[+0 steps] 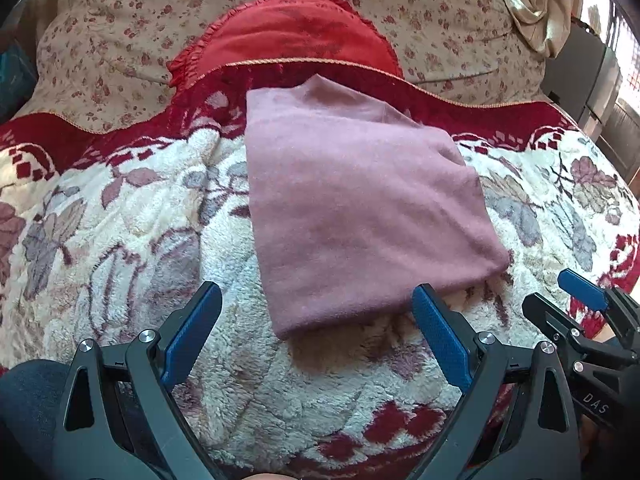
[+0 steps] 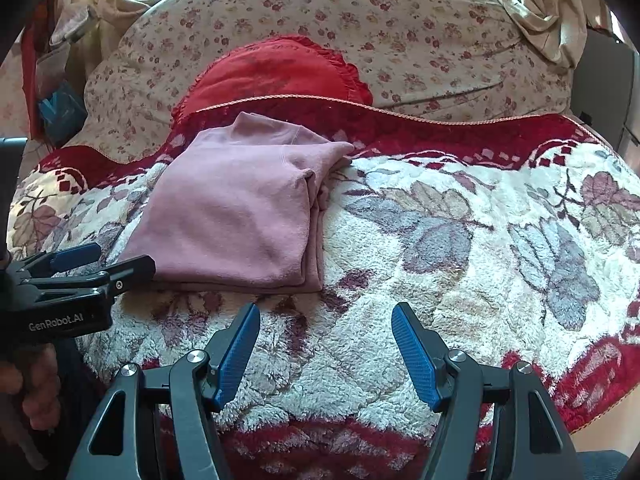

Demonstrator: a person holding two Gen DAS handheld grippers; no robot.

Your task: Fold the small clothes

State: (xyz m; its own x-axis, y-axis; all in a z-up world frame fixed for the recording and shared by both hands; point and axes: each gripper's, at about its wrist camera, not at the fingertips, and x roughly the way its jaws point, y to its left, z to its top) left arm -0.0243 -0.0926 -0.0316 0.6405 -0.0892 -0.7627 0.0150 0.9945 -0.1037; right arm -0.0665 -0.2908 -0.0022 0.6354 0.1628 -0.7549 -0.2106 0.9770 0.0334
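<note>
A dusty-pink garment lies folded into a flat, roughly square packet on the fleece blanket; in the right wrist view the pink garment sits left of centre with its stacked layers showing along the right edge. My left gripper is open, its blue pads either side of the packet's near corner, just short of it and holding nothing. My right gripper is open too, over bare blanket to the right of the packet's near edge. Each gripper shows at the edge of the other's view.
A red frilled pillow lies beyond the garment, partly under the blanket's dark red border. Behind it spreads a floral sheet. Cream cloth is bunched at the far right. A hand grips the left tool's handle.
</note>
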